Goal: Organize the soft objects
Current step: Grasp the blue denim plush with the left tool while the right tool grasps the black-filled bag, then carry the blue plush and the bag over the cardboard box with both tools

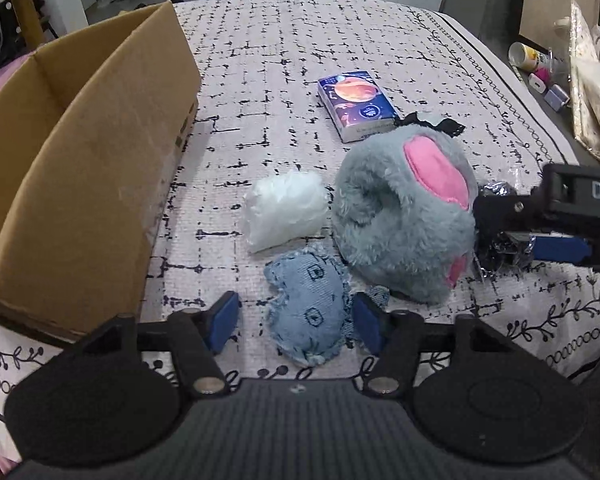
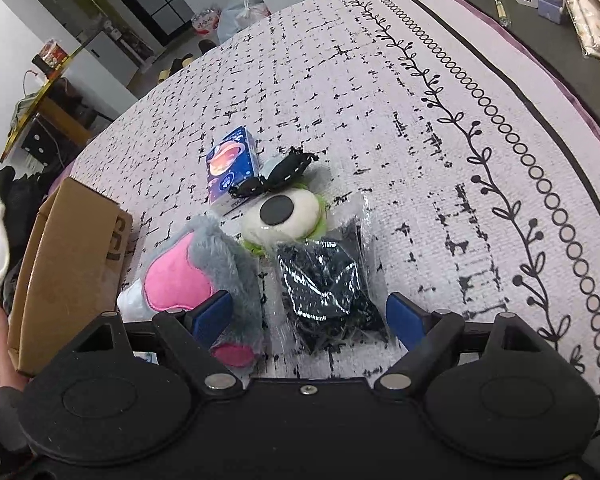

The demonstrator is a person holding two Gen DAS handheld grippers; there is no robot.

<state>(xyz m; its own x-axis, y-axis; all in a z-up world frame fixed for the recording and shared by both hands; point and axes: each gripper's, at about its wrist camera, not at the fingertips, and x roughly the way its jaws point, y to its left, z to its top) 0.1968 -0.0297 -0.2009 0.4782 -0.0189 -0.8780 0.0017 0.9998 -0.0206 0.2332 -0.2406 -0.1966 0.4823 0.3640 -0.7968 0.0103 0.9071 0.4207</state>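
The denim pouch (image 1: pixel 306 316) lies flat on the patterned blanket (image 1: pixel 284 80), just on the near side of the grey plush toy (image 1: pixel 400 216), and I have my left gripper (image 1: pixel 298 326) straddling it: the right pad (image 1: pixel 370 326) sits at the fabric edge, the left pad (image 1: pixel 224 326) stands off it, so nothing is clamped yet. I judge I am set to pinch it across its width, since limp cloth bunches best that way. My right gripper (image 2: pixel 312 318) is spread around the black crinkly packet (image 2: pixel 332 292) on the plush toy's right, not pressing it. A white stuffing bag (image 1: pixel 286 210) touches the plush toy's left side. Left of the plush toy stands the open cardboard box (image 1: pixel 80 160), with bare blanket between, so I have room to carry across. The tissue pack (image 1: pixel 356 106) lies beyond the plush toy.
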